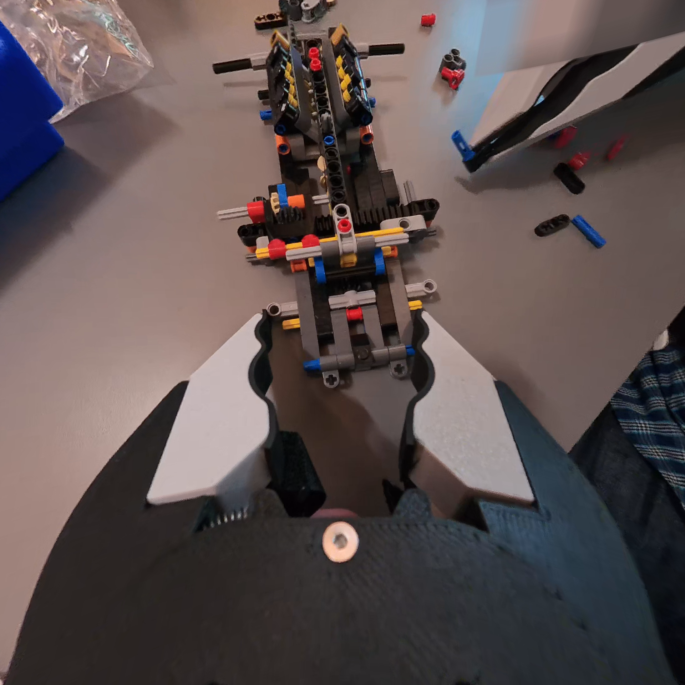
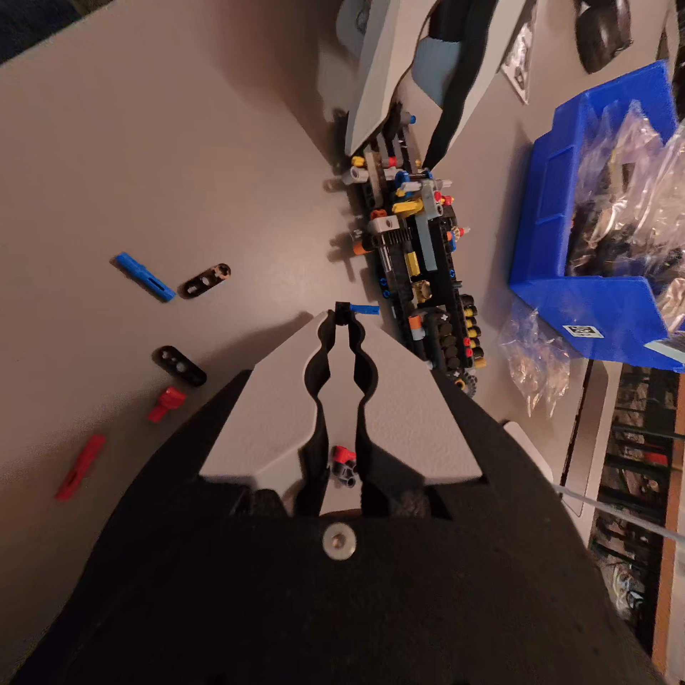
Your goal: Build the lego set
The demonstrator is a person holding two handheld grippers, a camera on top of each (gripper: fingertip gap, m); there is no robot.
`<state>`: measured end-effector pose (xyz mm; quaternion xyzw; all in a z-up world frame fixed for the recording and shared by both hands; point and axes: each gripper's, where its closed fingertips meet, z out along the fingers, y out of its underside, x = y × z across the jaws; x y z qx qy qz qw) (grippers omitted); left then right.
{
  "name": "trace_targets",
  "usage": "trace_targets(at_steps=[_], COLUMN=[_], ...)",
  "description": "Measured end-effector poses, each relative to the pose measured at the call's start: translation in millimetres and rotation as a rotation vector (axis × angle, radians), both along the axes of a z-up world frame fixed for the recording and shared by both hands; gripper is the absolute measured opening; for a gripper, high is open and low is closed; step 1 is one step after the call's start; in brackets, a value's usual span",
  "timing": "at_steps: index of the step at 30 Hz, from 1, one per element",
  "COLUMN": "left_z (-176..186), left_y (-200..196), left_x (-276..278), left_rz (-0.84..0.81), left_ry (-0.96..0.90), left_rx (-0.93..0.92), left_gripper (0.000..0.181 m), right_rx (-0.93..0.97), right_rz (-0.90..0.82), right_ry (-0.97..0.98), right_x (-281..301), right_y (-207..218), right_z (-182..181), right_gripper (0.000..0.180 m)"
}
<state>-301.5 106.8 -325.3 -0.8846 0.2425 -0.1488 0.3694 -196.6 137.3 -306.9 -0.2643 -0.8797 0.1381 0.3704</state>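
A long lego chassis [image 1: 333,178] of black, grey, yellow and red parts lies on the grey table, running away from me. My left gripper [image 1: 343,322] is open, with its fingers on either side of the chassis's near end. In the right wrist view the chassis [image 2: 419,259] lies ahead and to the right, with the left gripper [image 2: 393,148] at its far end. My right gripper [image 2: 343,318] is shut on a small black piece with a blue pin [image 2: 365,309] sticking out to the right, held close beside the chassis. The right gripper's tip [image 1: 472,157] also shows in the left wrist view.
Loose parts lie left of my right gripper: a blue pin [image 2: 144,276], two black liftarms [image 2: 204,281] [image 2: 179,361] and red pins [image 2: 166,402]. A grey-and-red connector [image 2: 344,465] lies under it. A blue bin [image 2: 593,222] with plastic bags stands at the right. A plaid sleeve [image 1: 648,407] is nearby. The grey-and-red connector [image 2: 344,465] is about 9 cm from my right fingertips and 20 cm from my left. It is also in sight in the left wrist view [image 1: 457,67].
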Motion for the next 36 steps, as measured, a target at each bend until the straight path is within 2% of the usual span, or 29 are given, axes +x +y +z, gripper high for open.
trace_targets(at_steps=[9,14,23,36], left_z=[-2.4,-2.4,-1.6,-0.8], left_y=[1.1,1.6,3.1,3.0], left_x=[0.9,1.3,2.0,2.1], left_rz=[-0.083,-0.106,-0.14,-0.145], left_ry=[0.057,0.057,0.035,0.02], left_rx=[0.021,0.021,0.014,0.009], left_gripper=[0.075,0.075,0.074,0.074], right_rx=[-0.004,-0.169,-0.379,-0.321], right_rz=[0.109,0.148,0.208,0.221], right_ry=[-0.116,-0.281,-0.513,-0.608], right_x=[-5.2,-3.3,-16.5,-18.8], right_y=[-7.4,-17.4,-10.6,-6.0], right_z=[-11.6,-15.3,-6.8,-12.4], right_gripper=[0.004,0.004,0.004,0.004])
